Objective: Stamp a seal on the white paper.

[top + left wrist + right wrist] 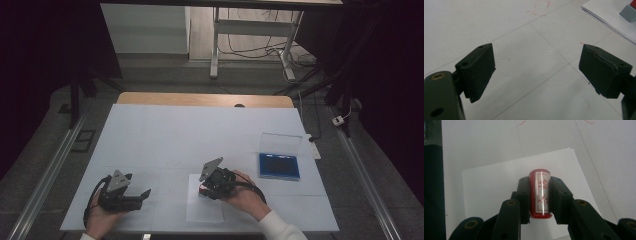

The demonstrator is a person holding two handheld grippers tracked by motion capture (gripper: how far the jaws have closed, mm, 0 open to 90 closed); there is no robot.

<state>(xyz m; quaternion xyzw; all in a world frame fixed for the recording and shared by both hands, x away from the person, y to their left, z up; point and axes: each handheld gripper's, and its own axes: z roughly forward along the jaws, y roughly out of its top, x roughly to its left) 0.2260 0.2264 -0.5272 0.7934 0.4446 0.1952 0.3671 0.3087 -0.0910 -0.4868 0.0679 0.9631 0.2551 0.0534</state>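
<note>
Firmly my right claw (539, 195) grips the stamp (540, 192) by its sides: rigid, light, slick; left claw (536, 72) gapes.

Grey floor (165, 75), white desk frame (250, 30), cables (250, 49)

Black tools (145, 192) (white sleeve (280, 227))

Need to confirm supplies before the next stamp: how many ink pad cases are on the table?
1. The blue ink pad case sits open at the table's right side, its clear lid raised behind it, to the right of the paper sheet.
</note>
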